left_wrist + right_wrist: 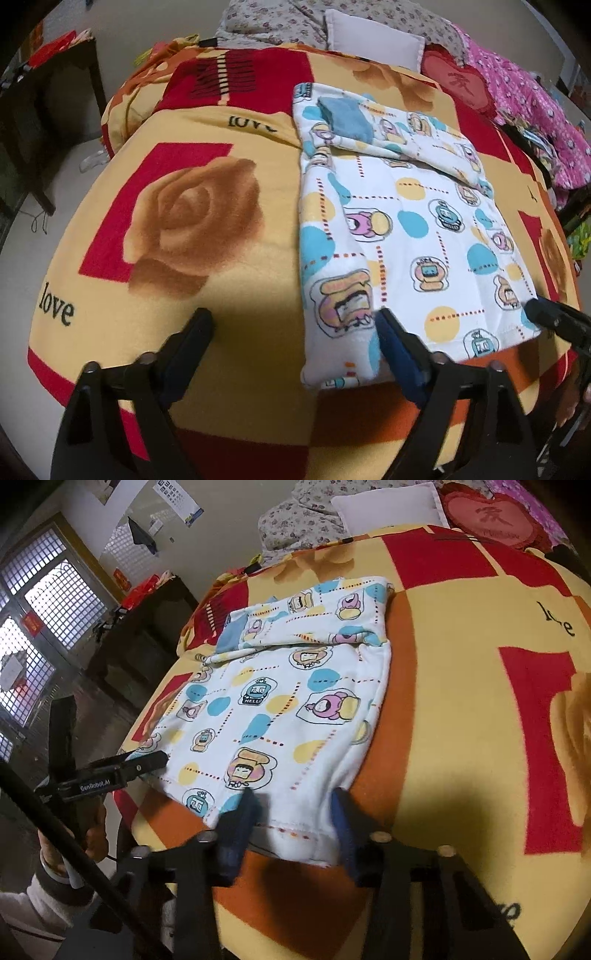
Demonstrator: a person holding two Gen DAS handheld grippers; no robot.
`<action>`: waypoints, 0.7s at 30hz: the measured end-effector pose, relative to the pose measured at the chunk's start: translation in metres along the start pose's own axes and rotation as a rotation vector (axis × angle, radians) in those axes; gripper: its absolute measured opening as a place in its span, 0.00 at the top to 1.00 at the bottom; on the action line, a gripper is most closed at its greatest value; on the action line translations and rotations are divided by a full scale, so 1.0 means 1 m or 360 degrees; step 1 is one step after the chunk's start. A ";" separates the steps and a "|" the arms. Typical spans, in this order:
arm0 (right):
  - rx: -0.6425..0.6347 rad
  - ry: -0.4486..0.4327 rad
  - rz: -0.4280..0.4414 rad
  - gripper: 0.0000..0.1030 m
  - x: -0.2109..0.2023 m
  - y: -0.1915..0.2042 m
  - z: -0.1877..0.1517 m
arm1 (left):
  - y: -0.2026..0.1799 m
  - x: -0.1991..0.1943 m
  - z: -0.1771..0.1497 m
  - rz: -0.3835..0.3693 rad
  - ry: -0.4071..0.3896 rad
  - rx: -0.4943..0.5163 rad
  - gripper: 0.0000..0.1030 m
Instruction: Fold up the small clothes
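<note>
My left tool [293,321] is spread wide, one finger over the near hem of the little cartoon-print top [402,229], the other over bare blanket [221,295]. My right tool [295,805] is open too, straddling the hem's other near corner without pinching it. The top lies partly folded flat on the bed, sleeve across, toward the near edge.

A home bedroom: a bed with a blanket [229,302], pillow [373,37] at its head, window [40,602] beside it.
</note>
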State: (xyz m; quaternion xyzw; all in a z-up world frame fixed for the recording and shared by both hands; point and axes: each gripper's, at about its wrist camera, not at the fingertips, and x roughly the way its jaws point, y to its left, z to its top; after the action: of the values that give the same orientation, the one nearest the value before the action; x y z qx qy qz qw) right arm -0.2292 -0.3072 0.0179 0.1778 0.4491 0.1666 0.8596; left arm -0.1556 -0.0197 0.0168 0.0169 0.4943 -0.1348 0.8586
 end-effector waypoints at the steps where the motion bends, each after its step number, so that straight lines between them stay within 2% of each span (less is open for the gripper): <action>1: 0.0006 0.0005 0.0025 0.73 0.000 -0.002 -0.001 | -0.003 -0.002 0.000 -0.0002 -0.0005 0.0031 0.43; 2: 0.0011 0.0006 0.0044 0.77 0.000 -0.003 -0.001 | -0.004 -0.003 -0.001 -0.0017 -0.0002 0.0050 0.56; 3: 0.0015 0.0005 0.0065 0.78 -0.001 -0.004 -0.002 | -0.006 -0.004 -0.001 -0.0058 0.0006 0.0064 0.62; 4: 0.0018 0.0008 0.0085 0.79 -0.001 -0.005 -0.002 | -0.007 -0.004 -0.001 -0.0094 0.0017 0.0072 0.74; 5: 0.0025 0.0003 0.0095 0.83 -0.002 -0.005 -0.002 | -0.008 -0.004 -0.001 -0.0122 0.0030 0.0079 0.79; 8: 0.0077 -0.0011 0.0198 0.84 -0.005 -0.010 -0.001 | -0.009 -0.005 -0.002 -0.0131 0.0040 0.0111 0.79; 9: 0.0081 -0.0002 0.0207 0.81 -0.007 -0.010 0.000 | -0.010 -0.005 -0.003 -0.0124 0.0037 0.0126 0.79; 10: 0.0079 0.0015 0.0181 0.73 -0.006 -0.010 -0.001 | -0.009 -0.006 -0.003 -0.0124 0.0039 0.0119 0.79; 11: 0.0078 0.0029 0.0146 0.57 -0.007 -0.011 -0.001 | -0.008 -0.006 -0.004 -0.0132 0.0042 0.0111 0.79; 12: 0.0079 0.0021 0.0137 0.52 -0.009 -0.011 -0.003 | -0.008 -0.007 -0.004 -0.0134 0.0045 0.0110 0.79; 15: 0.0117 0.0014 0.0160 0.51 -0.018 -0.018 -0.007 | -0.005 -0.007 -0.004 -0.0138 0.0054 0.0084 0.71; 17: 0.0113 0.0059 0.0196 0.50 -0.018 -0.020 -0.010 | -0.002 -0.007 -0.003 -0.0137 0.0054 0.0058 0.58; 20: 0.0117 0.0079 0.0165 0.50 -0.013 -0.020 -0.012 | 0.004 -0.007 -0.001 -0.0129 0.0047 -0.0013 0.43; 21: 0.0153 0.0064 0.0179 0.49 -0.012 -0.022 -0.011 | 0.006 -0.007 0.000 -0.0137 0.0048 -0.0039 0.42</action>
State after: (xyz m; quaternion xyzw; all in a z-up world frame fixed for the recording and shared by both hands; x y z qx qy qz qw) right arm -0.2416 -0.3304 0.0101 0.2404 0.4629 0.1965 0.8302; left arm -0.1574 -0.0130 0.0217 -0.0127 0.5090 -0.1652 0.8447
